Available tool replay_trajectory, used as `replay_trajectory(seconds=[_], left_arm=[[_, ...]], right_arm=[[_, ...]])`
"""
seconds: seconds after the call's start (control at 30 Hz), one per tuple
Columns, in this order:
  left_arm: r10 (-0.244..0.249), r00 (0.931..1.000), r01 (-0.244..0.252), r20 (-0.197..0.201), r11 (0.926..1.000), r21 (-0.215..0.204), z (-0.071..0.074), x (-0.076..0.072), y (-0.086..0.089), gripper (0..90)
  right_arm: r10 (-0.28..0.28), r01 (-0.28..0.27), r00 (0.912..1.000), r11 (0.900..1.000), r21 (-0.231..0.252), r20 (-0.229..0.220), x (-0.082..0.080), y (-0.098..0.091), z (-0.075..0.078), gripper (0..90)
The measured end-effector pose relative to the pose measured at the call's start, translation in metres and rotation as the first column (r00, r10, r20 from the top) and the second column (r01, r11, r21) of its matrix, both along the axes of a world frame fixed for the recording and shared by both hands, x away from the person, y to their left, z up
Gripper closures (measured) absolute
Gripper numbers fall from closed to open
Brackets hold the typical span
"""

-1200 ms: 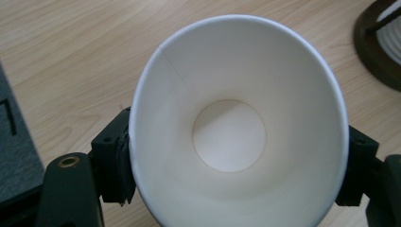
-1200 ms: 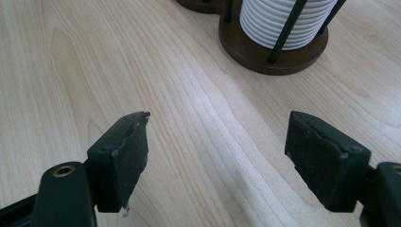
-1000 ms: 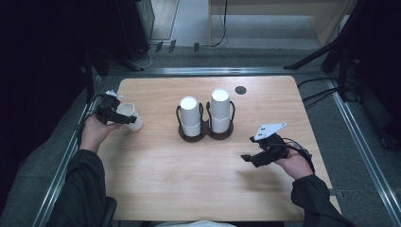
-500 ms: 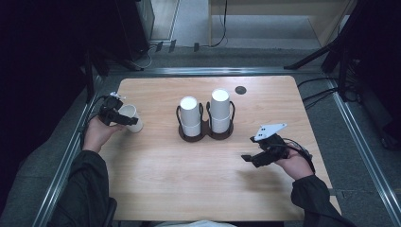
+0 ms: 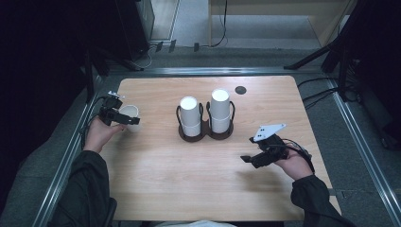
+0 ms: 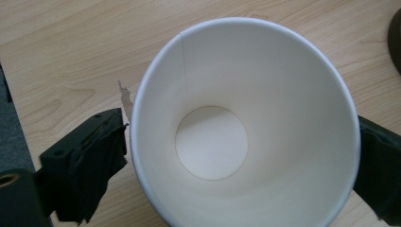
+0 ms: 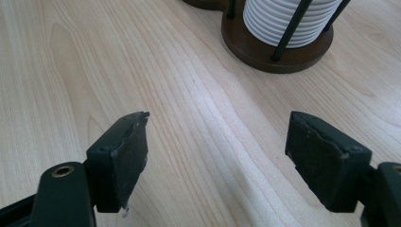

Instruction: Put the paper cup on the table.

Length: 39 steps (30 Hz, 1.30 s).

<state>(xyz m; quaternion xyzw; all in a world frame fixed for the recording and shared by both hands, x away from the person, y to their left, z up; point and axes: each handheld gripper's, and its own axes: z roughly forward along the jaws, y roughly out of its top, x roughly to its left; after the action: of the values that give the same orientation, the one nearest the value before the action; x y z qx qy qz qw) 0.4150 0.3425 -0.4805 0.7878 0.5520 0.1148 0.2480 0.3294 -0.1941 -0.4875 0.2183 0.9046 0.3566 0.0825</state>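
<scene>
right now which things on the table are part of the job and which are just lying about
In the job:
- paper cup standing upright between the left gripper jaws, which have just been opening
- two stacks of cups in the dark holder

Lying about:
- small dark disc near the far edge
- right gripper, open over bare wood

Lab / recording bay, not home. Pale wood table stands inside metal rail frame on grey floor. Dark stand legs and black equipment around table edges, cables trailing across floor behind. Surroundings unlit, table alone lit. Person wears handheld rigs with trailing leads. Tabletop sparse: two-ring dark holder with stacked white cups.
</scene>
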Motion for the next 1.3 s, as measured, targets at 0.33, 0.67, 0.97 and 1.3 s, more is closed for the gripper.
replay_trajectory(seconds=[0.33, 0.67, 0.97, 1.3], left_arm=[[0.061, 0.998, -0.059, 0.014, 0.9927, -0.105, 0.009, -0.003, 0.012, 0.0], [0.066, 0.9972, -0.061, 0.035, 0.9903, -0.125, 0.024, -0.012, 0.015, 0.0], [0.048, 0.9969, -0.038, 0.063, 0.9877, -0.151, 0.041, -0.021, 0.015, 0.0], [0.021, 0.9962, -0.008, 0.085, 0.9872, -0.16, 0.058, -0.034, 0.005, 0.0]], right_arm=[[0.007, -0.007, 1.0, 0.9999, -0.007, -0.002, -0.001, 0.001, 0.0, 22.1], [0.019, -0.019, 0.9998, 0.9996, -0.02, 0.001, -0.001, 0.003, -0.001, 22.0], [0.014, -0.014, 0.9999, 0.9998, -0.015, 0.006, -0.001, 0.003, 0.0, 21.9], [0.024, -0.024, 0.9997, 0.9996, -0.016, 0.002, 0.002, 0.008, 0.0, 21.9]])
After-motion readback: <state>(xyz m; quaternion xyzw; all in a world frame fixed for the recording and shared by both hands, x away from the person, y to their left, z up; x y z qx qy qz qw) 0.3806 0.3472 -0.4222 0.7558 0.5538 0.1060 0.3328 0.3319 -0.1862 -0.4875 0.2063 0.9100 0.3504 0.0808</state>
